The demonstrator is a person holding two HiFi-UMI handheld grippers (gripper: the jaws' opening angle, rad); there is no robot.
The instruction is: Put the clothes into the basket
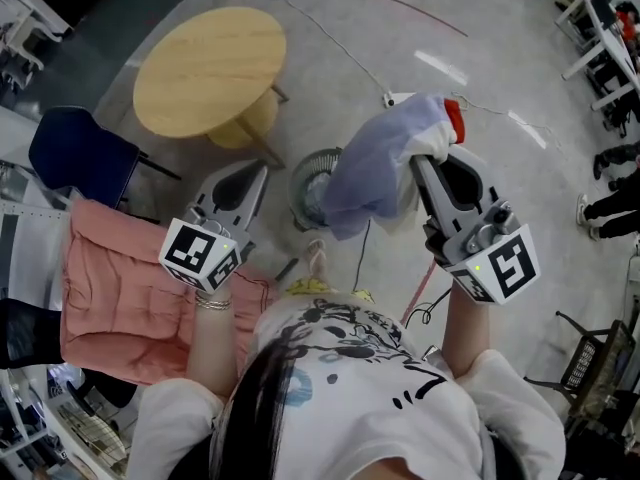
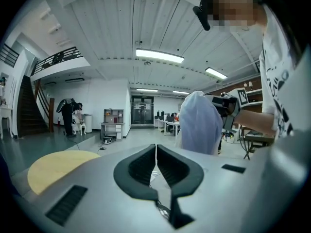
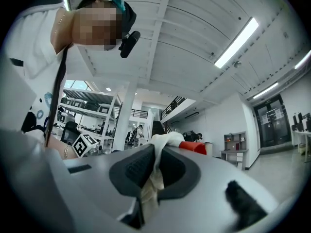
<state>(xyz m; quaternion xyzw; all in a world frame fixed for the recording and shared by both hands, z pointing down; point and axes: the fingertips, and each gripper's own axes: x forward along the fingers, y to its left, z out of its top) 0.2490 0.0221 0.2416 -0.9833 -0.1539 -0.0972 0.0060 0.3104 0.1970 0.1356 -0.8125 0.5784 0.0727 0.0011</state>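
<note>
The right gripper (image 1: pixel 430 156) clamps the cloth (image 1: pixel 375 173), which hangs just right of the basket (image 1: pixel 306 193) and above it; the left gripper (image 1: pixel 258 173) is closed, empty

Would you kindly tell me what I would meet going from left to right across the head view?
Blue chair, left claw, wire basket, pale garment, right claw.
</note>
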